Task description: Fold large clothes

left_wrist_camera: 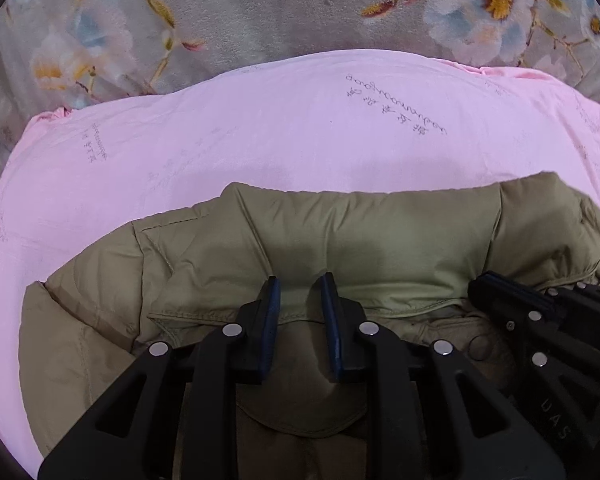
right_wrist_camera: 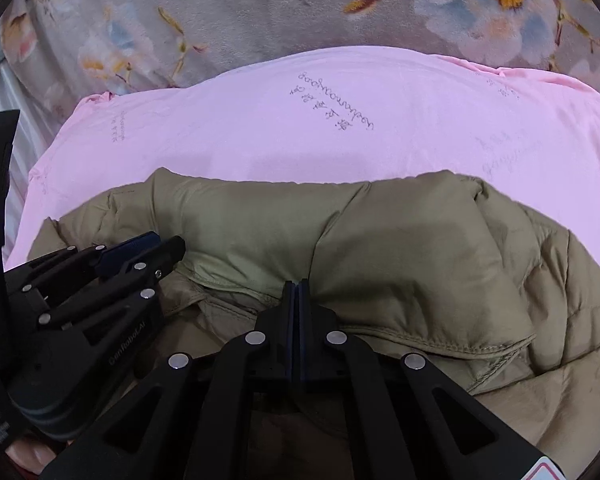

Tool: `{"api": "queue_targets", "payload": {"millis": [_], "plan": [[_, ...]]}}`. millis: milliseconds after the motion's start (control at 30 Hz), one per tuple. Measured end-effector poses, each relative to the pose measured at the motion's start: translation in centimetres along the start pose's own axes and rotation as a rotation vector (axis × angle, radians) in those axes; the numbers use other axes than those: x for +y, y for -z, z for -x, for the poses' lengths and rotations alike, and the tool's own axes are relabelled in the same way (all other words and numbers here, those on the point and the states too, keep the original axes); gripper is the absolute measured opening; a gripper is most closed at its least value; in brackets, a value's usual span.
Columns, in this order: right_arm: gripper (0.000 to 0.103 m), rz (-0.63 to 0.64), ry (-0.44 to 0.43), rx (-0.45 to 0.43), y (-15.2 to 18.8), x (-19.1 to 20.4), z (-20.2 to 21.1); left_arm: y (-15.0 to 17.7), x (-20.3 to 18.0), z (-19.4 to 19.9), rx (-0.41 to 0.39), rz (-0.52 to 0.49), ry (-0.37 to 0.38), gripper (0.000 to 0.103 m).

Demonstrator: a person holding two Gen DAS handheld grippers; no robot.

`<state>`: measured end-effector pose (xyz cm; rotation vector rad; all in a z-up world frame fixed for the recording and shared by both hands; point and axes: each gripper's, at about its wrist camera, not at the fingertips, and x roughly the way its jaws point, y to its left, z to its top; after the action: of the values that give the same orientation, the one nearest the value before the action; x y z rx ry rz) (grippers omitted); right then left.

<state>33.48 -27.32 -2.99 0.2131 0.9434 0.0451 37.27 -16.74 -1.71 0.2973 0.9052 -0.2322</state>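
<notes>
We have an olive puffer jacket [left_wrist_camera: 340, 240] lying on a pink printed sheet [left_wrist_camera: 260, 128], with a grey floral blanket [left_wrist_camera: 240, 12] beyond it, well past the fingertips. Our left gripper [left_wrist_camera: 300, 296] sits with its blue pads [left_wrist_camera: 274, 308] apart, straddling the folded-over hem edge of the jacket, fabric between and just ahead of the pads, nothing pinched yet. Our right gripper [right_wrist_camera: 299, 292] has its pads pressed together at the same seamed edge [right_wrist_camera: 440, 344]; whether a thin layer is caught between them we cannot tell, the tips hide it. Both grippers are near each other along the near edge, left one showing at the left of the right wrist view. The step looks like taking hold of this edge to carry the next fold toward the far side. To do it well we should close the left pads on the full thickness of the hem, not just the outer shell, since the padding is slippery and puffy. Keep both grips level along the seam, lift low, and lay the fold flat so trapped air doesn't spring it back.
</notes>
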Motion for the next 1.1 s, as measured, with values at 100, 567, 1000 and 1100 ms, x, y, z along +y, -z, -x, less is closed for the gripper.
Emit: {"api": "queue_targets", "payload": {"millis": [100,567,1000,1100], "plan": [[0.000,0.008,0.011,0.001,0.0,0.1,-0.1,0.2,-0.4,0.1,-0.013,-0.013,-0.020,0.020],[0.000,0.003,0.002,0.007,0.0,0.0,-0.4,0.4,-0.9,-0.1,-0.020,-0.033,-0.054,0.019],[0.000,-0.082,-0.050,0.006,0.0,-1.0,-0.1,0.2,-0.9,0.2,-0.022,-0.032,-0.085,0.024],[0.012,-0.121,0.006,-0.034,1.9,-0.1,5.0,1.5,0.6,3.0,-0.021,0.010,-0.095,0.047]]}}
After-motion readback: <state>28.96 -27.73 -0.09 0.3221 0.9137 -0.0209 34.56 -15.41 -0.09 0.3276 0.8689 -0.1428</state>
